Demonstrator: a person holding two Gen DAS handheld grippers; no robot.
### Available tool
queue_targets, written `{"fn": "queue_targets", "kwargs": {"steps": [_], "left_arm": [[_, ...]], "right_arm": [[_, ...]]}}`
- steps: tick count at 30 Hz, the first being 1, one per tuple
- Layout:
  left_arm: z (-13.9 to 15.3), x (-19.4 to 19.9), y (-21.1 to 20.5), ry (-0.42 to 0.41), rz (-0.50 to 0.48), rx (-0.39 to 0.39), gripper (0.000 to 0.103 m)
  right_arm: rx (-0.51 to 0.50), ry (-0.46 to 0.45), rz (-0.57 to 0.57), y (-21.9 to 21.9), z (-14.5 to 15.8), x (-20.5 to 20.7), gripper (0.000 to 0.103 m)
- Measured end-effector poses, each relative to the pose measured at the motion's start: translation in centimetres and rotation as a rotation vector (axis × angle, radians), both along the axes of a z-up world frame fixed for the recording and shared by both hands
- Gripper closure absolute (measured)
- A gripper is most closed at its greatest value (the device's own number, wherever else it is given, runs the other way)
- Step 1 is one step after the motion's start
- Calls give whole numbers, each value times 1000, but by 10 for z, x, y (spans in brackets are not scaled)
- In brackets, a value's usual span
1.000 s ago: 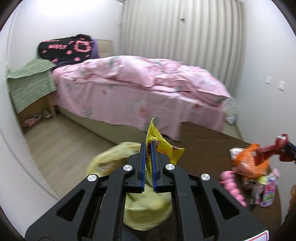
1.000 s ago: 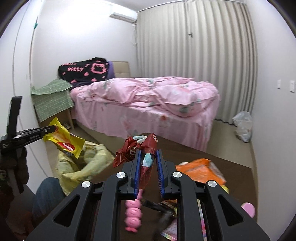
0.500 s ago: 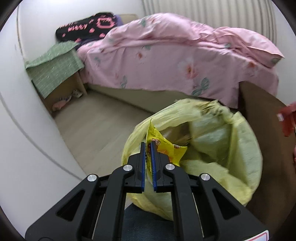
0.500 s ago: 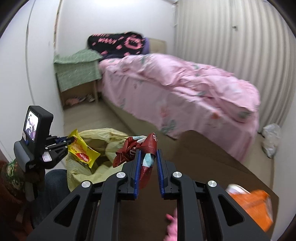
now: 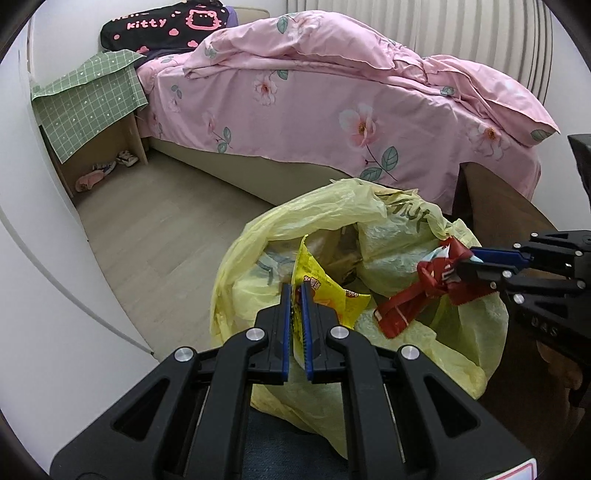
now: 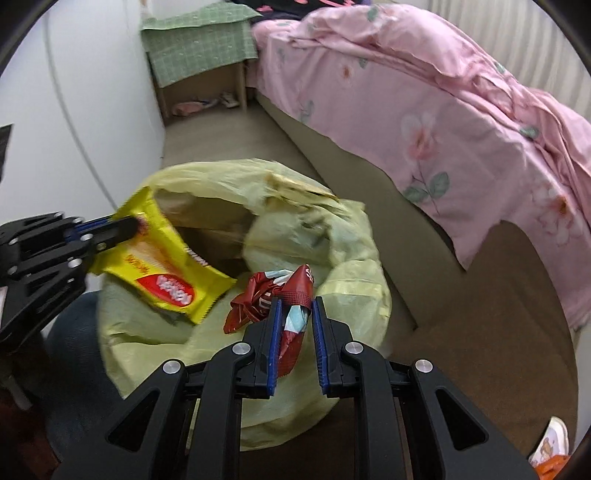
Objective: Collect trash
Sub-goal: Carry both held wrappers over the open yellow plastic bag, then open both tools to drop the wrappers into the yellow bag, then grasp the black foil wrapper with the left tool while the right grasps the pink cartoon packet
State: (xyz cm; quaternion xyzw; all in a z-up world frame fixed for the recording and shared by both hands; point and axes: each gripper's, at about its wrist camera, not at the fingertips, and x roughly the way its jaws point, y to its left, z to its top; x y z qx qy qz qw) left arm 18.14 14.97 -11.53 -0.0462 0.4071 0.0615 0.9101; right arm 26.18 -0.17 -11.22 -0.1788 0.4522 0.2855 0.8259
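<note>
I read "kitty" in pink on the black blanket (image 5: pixel 166 27) at the bed's head. The print on my yellow wrapper (image 6: pixel 166 273) stays illegible.

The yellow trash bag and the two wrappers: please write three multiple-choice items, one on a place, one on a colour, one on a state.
1. Where is the yellow trash bag?
A. on the bed
B. on the floor beside the bed
C. under the green-covered stand

2. What colour is the wrapper in the right claw?
A. red
B. blue
C. yellow

3. What is the state of the left claw?
A. open and empty
B. shut on the yellow wrapper
C. shut on the bag rim

Key: 1 B, the bag stands on the floor near the pink bed. 2 A, the red wrapper sits between its pads. 3 B, the yellow wrapper is pinched above the bag mouth.
</note>
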Motion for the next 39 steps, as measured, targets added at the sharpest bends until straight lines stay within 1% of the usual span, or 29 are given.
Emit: {"fn": "queue_targets", "kwargs": {"steps": [4,11,16,17,18,19,20,21,23,24,25,28,31,33,34,37,39], "left_arm": [[0,6,-1,6,-21,-39,98],[2,6,-1,4,-26,-57,98],[9,5,-2,-5,-30,-46,98],[13,4,0,-13,-24,-52,96],[19,3,3,-28,-11,-72,90],[22,2,6,-35,-3,-85,85],[28,1,10,-47,13,-99,74],[35,-1,14,-66,31,-110,69],[48,-5,15,-91,49,-112,67],[54,-7,16,-105,60,-111,63],[60,-10,16,-119,69,-115,62],[76,-20,13,-159,84,-150,58],[88,-28,-4,-192,50,-173,55],[93,-33,-22,-202,10,-172,52],[95,-36,-35,-207,-15,-181,52],[97,-43,-68,-214,-90,-226,52],[97,-44,-89,-212,-138,-233,52]], "right_arm": [[21,12,-35,-10,-1,5,87],[59,-14,-44,-18,3,2,87],[69,-44,-41,-16,10,-5,86],[69,-50,-47,-17,11,-6,85],[71,-53,-57,-18,12,-6,84],[74,-51,-64,-19,13,-7,77],[76,-51,-69,-21,14,-7,65],[87,-56,-75,-23,17,-10,61],[117,-82,-65,-30,27,-19,59],[120,-94,-63,-32,31,-22,59],[119,-110,-69,-37,37,-27,58],[159,-140,-90,-53,53,-41,53],[218,-180,-122,-81,70,-62,47],[228,-207,-158,-104,79,-80,46],[220,-220,-175,-113,81,-86,46],[154,-315,-247,-148,92,-117,46],[128,-365,-311,-179,99,-140,46]]}}
